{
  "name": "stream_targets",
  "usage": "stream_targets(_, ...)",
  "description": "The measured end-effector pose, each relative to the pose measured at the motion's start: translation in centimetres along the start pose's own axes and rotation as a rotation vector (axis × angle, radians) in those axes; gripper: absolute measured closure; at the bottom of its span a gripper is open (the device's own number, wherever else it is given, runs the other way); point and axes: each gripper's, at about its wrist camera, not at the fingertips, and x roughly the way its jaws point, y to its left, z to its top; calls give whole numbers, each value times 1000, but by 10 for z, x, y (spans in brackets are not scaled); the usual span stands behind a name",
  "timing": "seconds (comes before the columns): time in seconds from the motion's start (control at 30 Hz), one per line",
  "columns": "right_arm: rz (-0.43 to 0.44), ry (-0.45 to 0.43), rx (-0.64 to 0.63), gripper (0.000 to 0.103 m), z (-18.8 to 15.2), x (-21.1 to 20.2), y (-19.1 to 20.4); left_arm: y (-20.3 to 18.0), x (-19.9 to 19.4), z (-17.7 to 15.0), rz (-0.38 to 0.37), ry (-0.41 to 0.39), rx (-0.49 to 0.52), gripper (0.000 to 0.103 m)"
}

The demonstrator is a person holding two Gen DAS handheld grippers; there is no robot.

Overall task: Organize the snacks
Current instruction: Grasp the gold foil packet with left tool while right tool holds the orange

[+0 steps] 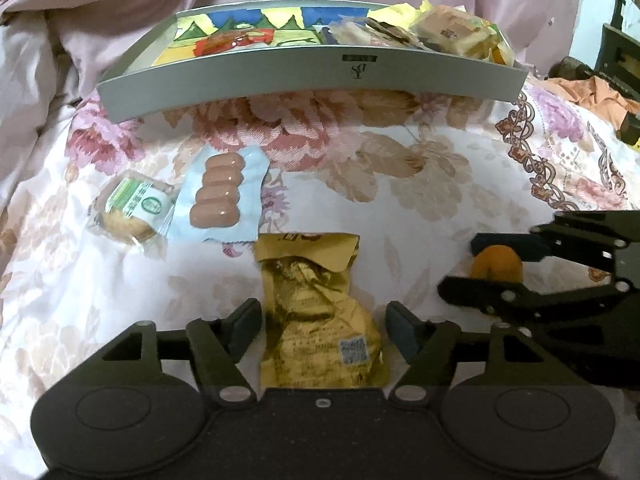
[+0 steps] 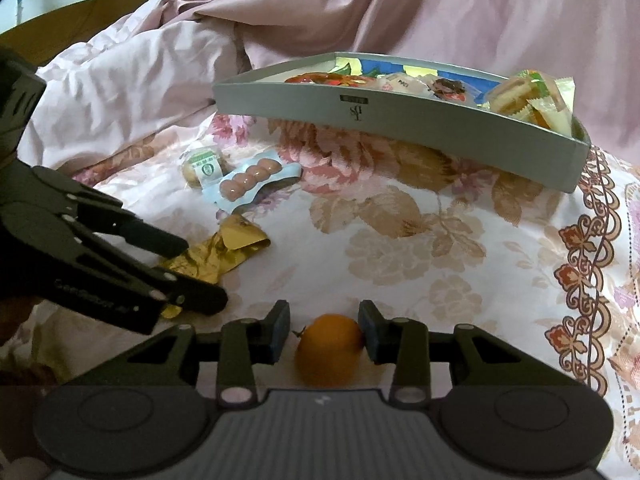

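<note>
Snacks on quilt: 1 gold packet point(image 1: 320, 312), 1 orange point(image 2: 329, 354), 1 sausage pack point(image 1: 219, 194), 1 pastry point(image 1: 132, 210)

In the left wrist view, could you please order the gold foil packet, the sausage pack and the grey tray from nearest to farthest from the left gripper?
1. Gold foil packet, between the left gripper's fingers.
2. Sausage pack, beyond it, left.
3. Grey tray, farthest, at the back.

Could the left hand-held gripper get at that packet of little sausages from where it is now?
Probably yes: the sausage packet lies uncovered on the bedspread, just beyond the gold packet between the left hand-held gripper's open jaws.
</note>
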Motion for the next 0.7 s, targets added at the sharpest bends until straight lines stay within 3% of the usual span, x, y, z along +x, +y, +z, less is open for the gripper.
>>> stream_targets(0.13,-6,15,48,50,-4,-6,-3,1,5,4,5,-6,-12,29)
stream_targets(0.33,-20,16,61,50,-9,-9,-1,0,1,2,11,-14,-24,42)
stream_targets(0.5,-27,19,91,65,-11,-12,2,-4,-4,-2,11,-13,-24,48)
stream_targets(0.7,-60,9,109,66,-13,-17,9,-6,-12,-7,6,-3,-34,50)
